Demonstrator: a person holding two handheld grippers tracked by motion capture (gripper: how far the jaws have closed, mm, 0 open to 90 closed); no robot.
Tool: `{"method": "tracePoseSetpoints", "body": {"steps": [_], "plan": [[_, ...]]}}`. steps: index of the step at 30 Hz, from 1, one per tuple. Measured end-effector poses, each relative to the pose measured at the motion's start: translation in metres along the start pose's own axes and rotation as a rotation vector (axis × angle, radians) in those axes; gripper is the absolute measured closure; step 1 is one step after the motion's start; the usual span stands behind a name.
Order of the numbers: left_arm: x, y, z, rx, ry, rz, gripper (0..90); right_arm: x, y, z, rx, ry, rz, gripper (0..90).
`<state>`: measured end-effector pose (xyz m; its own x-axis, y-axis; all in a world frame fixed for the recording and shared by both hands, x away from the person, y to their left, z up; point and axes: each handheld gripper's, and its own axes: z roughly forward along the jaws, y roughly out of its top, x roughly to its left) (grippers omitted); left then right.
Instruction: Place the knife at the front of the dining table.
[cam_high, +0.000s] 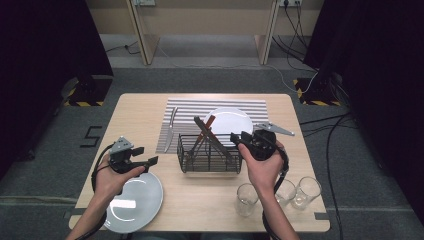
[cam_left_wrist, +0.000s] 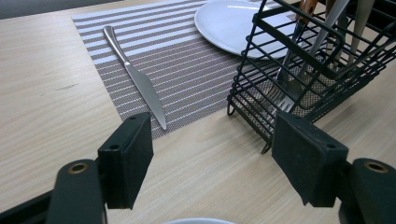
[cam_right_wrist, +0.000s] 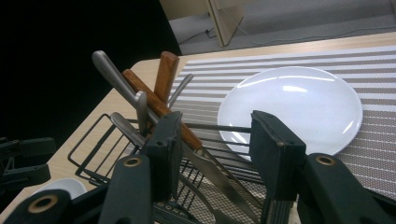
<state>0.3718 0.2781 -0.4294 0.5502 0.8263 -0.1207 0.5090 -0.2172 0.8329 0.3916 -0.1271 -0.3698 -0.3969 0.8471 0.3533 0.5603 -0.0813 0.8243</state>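
Table-setting in progress, looks partway. Done so far: striped placemat (cam_high: 215, 107) laid out at the far middle of the table (cam_high: 140, 107), white plate (cam_high: 231, 120) on it, and a table knife (cam_high: 171, 129) lying on the placemat's left edge, well apart from the plate. Left to do, as I judge it: the rest of the cutlery sits in the black wire caddy (cam_high: 210, 152) just in front of the placemat. Wooden-handled pieces (cam_right_wrist: 159, 93) and steel handles (cam_right_wrist: 109, 72) lean crossed in it, a fork (cam_left_wrist: 282, 100) stands tines down inside. Right tool (cam_high: 246, 139) is at the caddy's right end, jaws released and spread, straddling the caddy rim with the knife blade below them in the right gripper view; nothing gripped yet, reaching for a utensil. Left tool (cam_high: 150, 161) hovers over the table left of the caddy, jaws wide apart, empty, aimed toward the knife and caddy corner. A second plate (cam_high: 135, 202) sits near the front left edge, and three glasses (cam_high: 247, 199) stand at front right, not placed at the setting yet.
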Motion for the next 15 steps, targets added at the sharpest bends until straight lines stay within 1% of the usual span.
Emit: {"method": "tracePoseSetpoints", "body": {"steps": [3, 5, 9, 10, 15], "plan": [[-0.001, -0.005, -0.005, -0.017, 0.001, -0.003, 28.7, 0.004, 0.001, 0.001, 0.002, 0.007, -0.007, 54.2], [-0.003, -0.01, -0.009, -0.018, 0.007, 0.008, 28.7, 0.005, 0.001, 0.001, 0.005, 0.013, -0.01, 54.2], [-0.005, -0.019, -0.014, -0.032, 0.005, 0.001, 28.7, 0.008, 0.001, 0.003, 0.008, 0.017, -0.019, 54.4], [-0.006, -0.024, -0.016, -0.039, 0.005, -0.005, 28.7, 0.01, 0.001, 0.004, 0.011, 0.022, -0.02, 54.5], [-0.006, -0.035, -0.02, -0.056, 0.002, -0.025, 28.7, 0.017, 0.001, 0.007, 0.021, 0.032, -0.034, 54.8]]}}
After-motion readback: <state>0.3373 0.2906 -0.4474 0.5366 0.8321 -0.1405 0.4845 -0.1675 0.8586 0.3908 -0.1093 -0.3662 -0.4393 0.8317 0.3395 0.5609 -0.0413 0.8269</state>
